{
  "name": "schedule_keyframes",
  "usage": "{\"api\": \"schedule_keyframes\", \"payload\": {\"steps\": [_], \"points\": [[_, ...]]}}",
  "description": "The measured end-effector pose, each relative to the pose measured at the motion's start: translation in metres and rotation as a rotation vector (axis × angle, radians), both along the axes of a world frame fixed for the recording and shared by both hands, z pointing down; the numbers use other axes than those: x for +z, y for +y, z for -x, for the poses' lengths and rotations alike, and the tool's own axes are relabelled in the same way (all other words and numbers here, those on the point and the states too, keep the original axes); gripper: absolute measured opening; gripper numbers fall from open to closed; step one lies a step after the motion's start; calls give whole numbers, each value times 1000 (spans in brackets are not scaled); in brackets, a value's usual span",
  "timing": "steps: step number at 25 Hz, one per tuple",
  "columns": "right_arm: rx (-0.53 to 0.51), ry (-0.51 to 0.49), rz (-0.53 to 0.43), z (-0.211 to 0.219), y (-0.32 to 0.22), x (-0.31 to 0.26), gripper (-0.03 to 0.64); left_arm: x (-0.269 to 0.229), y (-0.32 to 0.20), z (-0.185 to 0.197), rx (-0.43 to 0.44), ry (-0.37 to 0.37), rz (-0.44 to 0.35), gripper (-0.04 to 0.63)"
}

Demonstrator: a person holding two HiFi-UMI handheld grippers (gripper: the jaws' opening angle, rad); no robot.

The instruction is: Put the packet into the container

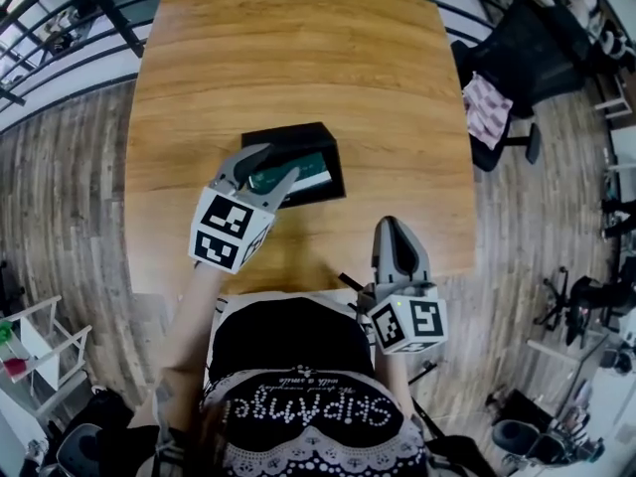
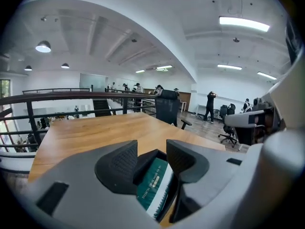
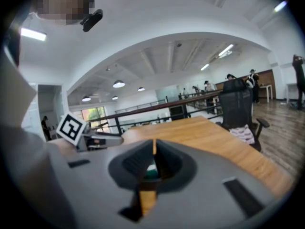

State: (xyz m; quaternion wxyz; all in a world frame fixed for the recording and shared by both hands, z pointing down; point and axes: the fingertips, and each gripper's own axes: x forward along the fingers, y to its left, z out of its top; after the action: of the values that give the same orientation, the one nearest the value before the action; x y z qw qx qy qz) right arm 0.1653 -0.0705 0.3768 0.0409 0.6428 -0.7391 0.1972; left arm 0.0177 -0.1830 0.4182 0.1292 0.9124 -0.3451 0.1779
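An open-plan office. A swivel chair [image 2: 167,108] stands by a wooden desk [image 1: 298,58], under strip lights [image 2: 244,24], beside a railing [image 2: 62,97].

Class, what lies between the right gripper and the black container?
Only bare wooden table separates the right gripper from the container, seen in the head view.

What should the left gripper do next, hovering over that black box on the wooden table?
Probably lift the left gripper clear. The green packet already seems to lie inside the black rectangular container, and the jaws stand apart above it without pressing on it.
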Motion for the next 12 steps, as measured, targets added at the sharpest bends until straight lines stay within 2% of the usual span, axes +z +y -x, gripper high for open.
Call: {"api": "schedule_keyframes", "payload": {"steps": [8, 12], "points": [[-59, 14, -27, 20, -2, -9, 41, -53, 6, 37, -116, 91, -121, 124], [-72, 25, -38, 25, -2, -14, 41, -73, 12, 52, -144, 121, -165, 77]]}}
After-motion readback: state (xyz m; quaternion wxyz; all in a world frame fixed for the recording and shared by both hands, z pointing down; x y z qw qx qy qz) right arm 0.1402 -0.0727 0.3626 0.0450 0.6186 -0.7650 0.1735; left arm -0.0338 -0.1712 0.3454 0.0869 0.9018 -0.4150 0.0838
